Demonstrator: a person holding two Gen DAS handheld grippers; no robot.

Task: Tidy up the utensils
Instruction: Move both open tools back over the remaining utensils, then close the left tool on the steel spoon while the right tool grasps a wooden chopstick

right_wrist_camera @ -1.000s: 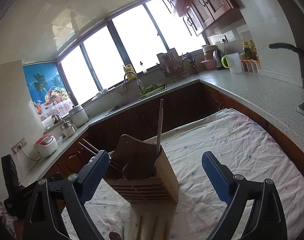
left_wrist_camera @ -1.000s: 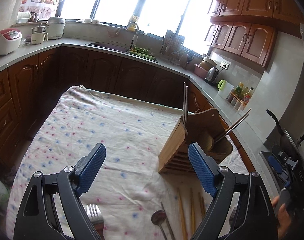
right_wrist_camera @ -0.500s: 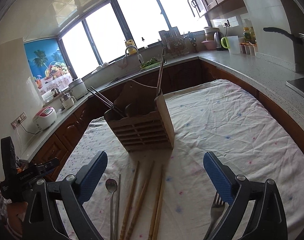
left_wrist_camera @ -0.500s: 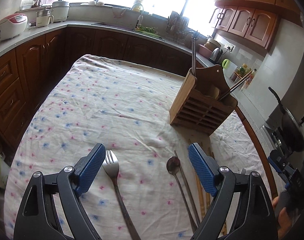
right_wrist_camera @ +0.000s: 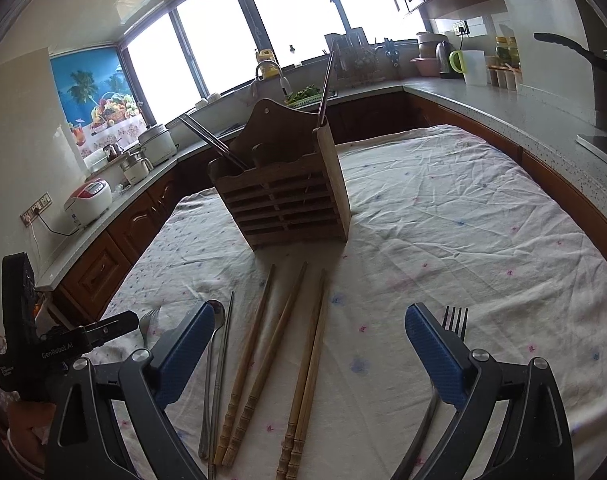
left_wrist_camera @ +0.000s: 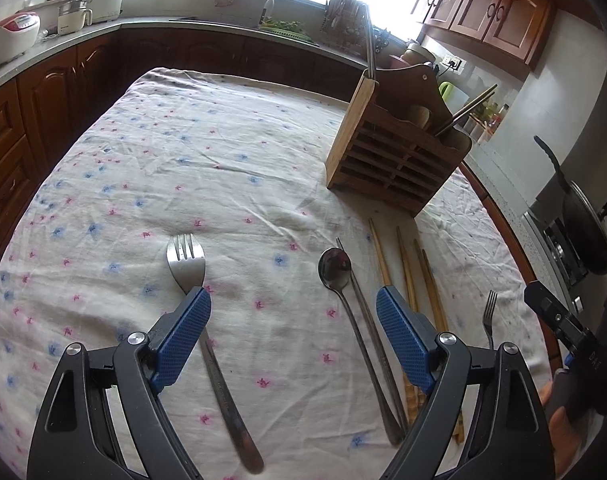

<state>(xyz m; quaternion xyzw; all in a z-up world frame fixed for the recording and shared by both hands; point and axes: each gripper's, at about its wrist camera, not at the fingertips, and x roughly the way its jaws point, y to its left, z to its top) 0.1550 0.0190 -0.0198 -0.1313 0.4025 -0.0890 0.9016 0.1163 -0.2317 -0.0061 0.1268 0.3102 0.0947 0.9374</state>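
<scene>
A wooden utensil holder [left_wrist_camera: 395, 160] [right_wrist_camera: 287, 196] stands on the flowered tablecloth [left_wrist_camera: 207, 168], with metal chopsticks in it. In front of it lie a large fork [left_wrist_camera: 191, 276], a metal spoon [left_wrist_camera: 337, 276] with a metal chopstick, several wooden chopsticks [left_wrist_camera: 407, 276] [right_wrist_camera: 279, 344] and a second fork [left_wrist_camera: 489, 312] [right_wrist_camera: 455, 320]. My left gripper [left_wrist_camera: 293, 308] is open above the cloth between large fork and spoon. My right gripper [right_wrist_camera: 309, 328] is open above the wooden chopsticks, the second fork by its right finger.
Kitchen counters with dark wooden cabinets ring the table. A rice cooker [left_wrist_camera: 11, 36], a sink [left_wrist_camera: 271, 24] and a kettle [right_wrist_camera: 445, 58] stand on them. A black pan [left_wrist_camera: 583, 224] sits on the stove at the right.
Both grippers have tilted down and drawn back from the holder. The utensils on the cloth have come into full view. Both stay open.
</scene>
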